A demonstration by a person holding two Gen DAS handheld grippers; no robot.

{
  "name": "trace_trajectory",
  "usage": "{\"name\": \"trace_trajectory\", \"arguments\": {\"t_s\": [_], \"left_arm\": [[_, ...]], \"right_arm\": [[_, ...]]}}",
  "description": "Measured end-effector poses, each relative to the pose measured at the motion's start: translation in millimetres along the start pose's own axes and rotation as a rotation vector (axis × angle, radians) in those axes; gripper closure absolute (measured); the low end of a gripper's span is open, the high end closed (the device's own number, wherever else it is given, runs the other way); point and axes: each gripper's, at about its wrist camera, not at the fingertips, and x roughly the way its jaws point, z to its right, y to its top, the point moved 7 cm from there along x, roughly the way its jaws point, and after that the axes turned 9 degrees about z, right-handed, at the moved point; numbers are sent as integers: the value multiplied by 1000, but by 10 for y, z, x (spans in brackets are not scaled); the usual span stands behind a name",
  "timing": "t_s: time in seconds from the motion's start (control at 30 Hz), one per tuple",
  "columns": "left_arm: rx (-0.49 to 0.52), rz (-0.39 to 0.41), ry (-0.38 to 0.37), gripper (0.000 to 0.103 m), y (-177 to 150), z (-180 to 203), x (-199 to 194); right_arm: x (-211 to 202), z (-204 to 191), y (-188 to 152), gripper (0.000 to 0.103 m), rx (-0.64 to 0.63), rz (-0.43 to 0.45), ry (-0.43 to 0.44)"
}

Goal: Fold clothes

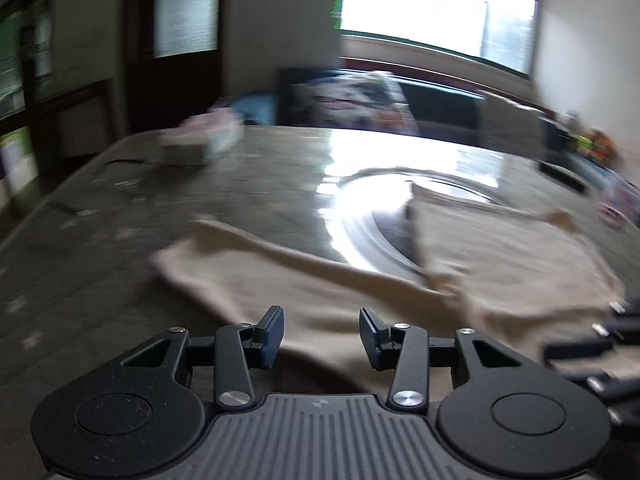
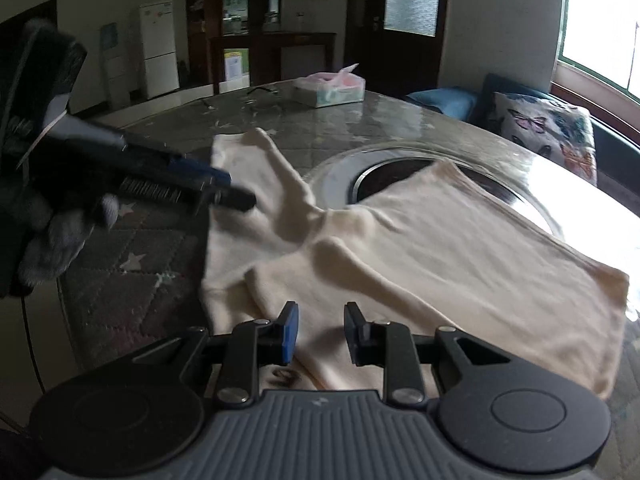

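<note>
A cream long-sleeved garment (image 2: 420, 248) lies spread on the glass-topped table, one sleeve (image 2: 280, 176) stretched toward the far left and a fold lying across its near part. It also shows, blurred, in the left wrist view (image 1: 360, 292). My right gripper (image 2: 320, 334) is open and empty, low over the garment's near edge. My left gripper (image 1: 321, 334) is open and empty above the garment's near left part. In the right wrist view the left gripper (image 2: 236, 196) reaches in from the left over the sleeve, held by a gloved hand. The right gripper's fingers (image 1: 592, 344) show at the left wrist view's right edge.
The table (image 2: 160, 264) has a star-patterned surface and a round inset turntable (image 2: 384, 176) at its middle. A tissue box (image 2: 332, 90) and small items sit at the far side. A sofa with a butterfly cushion (image 2: 548, 132) stands behind the table on the right.
</note>
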Motion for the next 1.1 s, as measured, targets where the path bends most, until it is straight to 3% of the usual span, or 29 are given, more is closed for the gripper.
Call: {"name": "trace_trajectory", "arguments": {"t_s": [0.17,0.37,0.47,0.57,0.6,0.63,0.8,1.1], "left_arm": [[-115,-2,136,58,83,-476,129],[-198,-10,221,58,136,-774,295],[-227,-21,224,61,145,-844,387],[-214,-15,231,80,164,-852,447],[-208,-15,234,90,165,-852,452],[-214,-16,227,96,165,-848,454],[-214,49,157,99,325,-654,232],[-14,154,-182,100,585,541,-394]], "right_arm": [[73,-92,24,79,-25,-1,12],[-5,-60,56,79,-18,10,4],[-48,-33,79,79,-11,20,-3],[-102,1,95,79,-7,31,-16],[-122,12,100,79,-5,34,-19],[-145,28,107,79,-2,39,-23],[-303,160,123,79,36,71,-53],[-596,520,90,79,152,107,-121]]}}
